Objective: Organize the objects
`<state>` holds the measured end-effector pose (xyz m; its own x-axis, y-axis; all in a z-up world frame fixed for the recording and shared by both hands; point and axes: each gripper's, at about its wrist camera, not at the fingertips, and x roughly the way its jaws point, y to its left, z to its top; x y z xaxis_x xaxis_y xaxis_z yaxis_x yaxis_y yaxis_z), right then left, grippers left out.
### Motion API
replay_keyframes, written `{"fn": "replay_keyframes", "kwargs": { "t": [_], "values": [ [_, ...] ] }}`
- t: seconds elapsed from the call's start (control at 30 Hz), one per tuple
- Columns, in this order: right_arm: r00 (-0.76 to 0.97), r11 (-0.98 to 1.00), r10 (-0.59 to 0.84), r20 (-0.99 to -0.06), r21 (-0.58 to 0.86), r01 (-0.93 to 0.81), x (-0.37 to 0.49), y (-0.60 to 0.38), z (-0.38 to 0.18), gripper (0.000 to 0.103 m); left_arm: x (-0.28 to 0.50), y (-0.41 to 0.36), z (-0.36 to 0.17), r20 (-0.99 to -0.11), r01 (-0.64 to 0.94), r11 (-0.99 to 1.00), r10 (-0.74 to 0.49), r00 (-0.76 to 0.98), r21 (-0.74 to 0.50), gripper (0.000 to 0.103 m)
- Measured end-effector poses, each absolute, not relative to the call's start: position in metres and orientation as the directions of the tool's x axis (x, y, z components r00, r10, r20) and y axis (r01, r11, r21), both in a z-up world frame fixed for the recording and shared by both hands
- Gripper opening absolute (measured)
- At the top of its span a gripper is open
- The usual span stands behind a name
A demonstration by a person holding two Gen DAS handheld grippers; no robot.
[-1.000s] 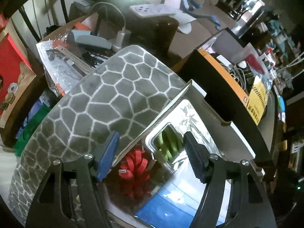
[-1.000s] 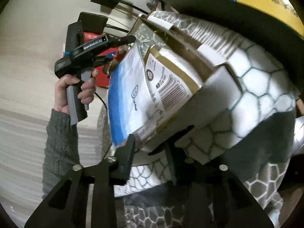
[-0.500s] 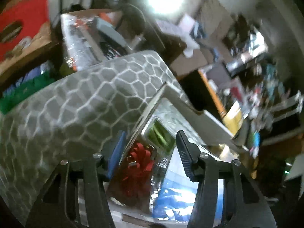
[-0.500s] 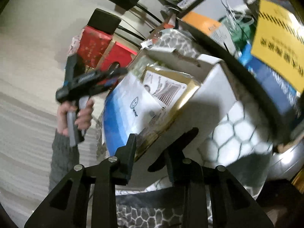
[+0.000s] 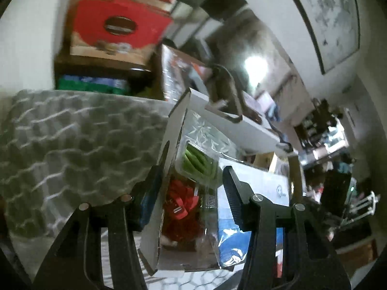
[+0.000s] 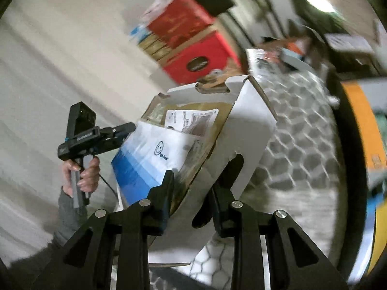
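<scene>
A white cardboard box [image 6: 244, 130] with cut-out handles is tipped up off a grey honeycomb mat [image 6: 302, 145]. It holds a blue-and-white bag [image 6: 150, 162], a labelled gold pack [image 6: 193, 120], a red item [image 5: 181, 203] and a clear pack of green sticks [image 5: 196, 162]. My right gripper [image 6: 191, 186] is shut on the box's near wall beside the handle hole. My left gripper [image 5: 191, 186] straddles the opposite wall [image 5: 164, 169], its jaws wide around the contents; it also shows in the right wrist view [image 6: 96, 140].
Red gift boxes [image 5: 116, 24] are stacked against the wall behind the mat [image 5: 72, 145]. A plastic-wrapped carton [image 5: 183, 72] stands past the box. A black round table edge with an orange box [image 6: 362, 125] lies to the right.
The box has been lifted and tilted upright, away from the mat. Both views swung up toward the wall and red boxes. My left jaws stayed around the box end.
</scene>
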<state>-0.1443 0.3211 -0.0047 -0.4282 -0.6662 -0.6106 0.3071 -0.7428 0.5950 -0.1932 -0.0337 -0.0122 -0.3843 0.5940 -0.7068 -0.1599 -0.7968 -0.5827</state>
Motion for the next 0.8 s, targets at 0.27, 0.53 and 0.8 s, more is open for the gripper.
{"fn": "replay_keyframes", "kwargs": {
  "t": [0.27, 0.53, 0.8],
  "values": [
    [-0.346, -0.719, -0.693, -0.632, 0.572, 0.395, -0.182, 0.292, -0.031, 0.028, -0.167, -0.064, -0.043, -0.719, -0.061, -0.816, 0.54, -0.438, -0.575, 0.048],
    [-0.316, -0.706, -0.707, -0.633, 0.598, 0.379, -0.202, 0.303, -0.061, 0.028, -0.16, -0.061, -0.072, -0.727, -0.026, -0.809, 0.541, -0.423, -0.587, 0.048],
    [-0.315, -0.732, -0.681, -0.661, 0.603, 0.317, -0.203, 0.315, -0.087, 0.028, -0.16, -0.043, -0.068, -0.758, -0.054, -0.849, 0.497, -0.423, -0.526, 0.048]
  ]
}}
